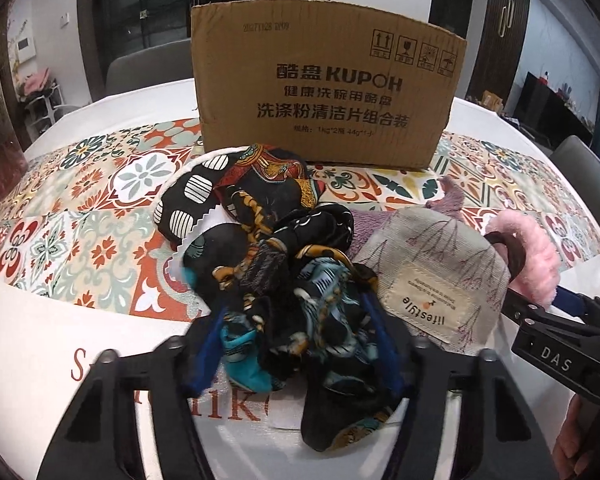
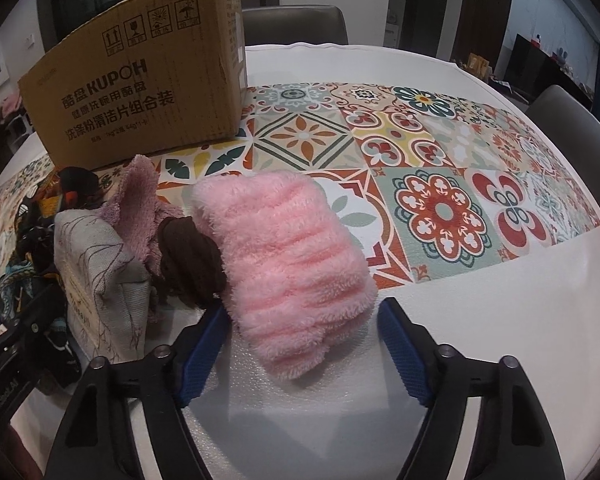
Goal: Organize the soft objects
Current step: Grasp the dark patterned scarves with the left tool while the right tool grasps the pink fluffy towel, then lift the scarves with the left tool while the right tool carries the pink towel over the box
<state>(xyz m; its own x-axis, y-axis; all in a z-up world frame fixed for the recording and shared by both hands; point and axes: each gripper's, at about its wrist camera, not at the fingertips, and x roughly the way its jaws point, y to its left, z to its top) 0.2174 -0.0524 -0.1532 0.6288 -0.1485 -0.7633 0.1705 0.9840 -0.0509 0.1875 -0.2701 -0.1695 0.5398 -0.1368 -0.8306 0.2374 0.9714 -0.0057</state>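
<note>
Right gripper point(image 2: 302, 344) straddles pink towel point(image 2: 288, 264); open runner point(image 2: 440, 184) rightward.

In front of one cardboard box point(image 1: 324, 92) lie one pink fluffy cloth point(image 2: 288, 268), one purple towel point(image 2: 138, 196), one grey pouch point(image 1: 432, 280) and several dark patterned fabrics point(image 1: 284, 248).

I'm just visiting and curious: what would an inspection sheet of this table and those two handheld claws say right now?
Surface: white round table with a patterned tile runner.
Job's things: dark patterned scarf, grey fabric pouch, purple fluffy cloth, brown cloth, pink fluffy cloth, heaped together; cardboard box behind.
Clutter: nothing seen.
Grippers: left gripper shut on the scarf; right gripper open, fingers either side of the pink cloth.
Cables: nothing seen.
Surroundings: grey chairs, dark cabinets.
</note>
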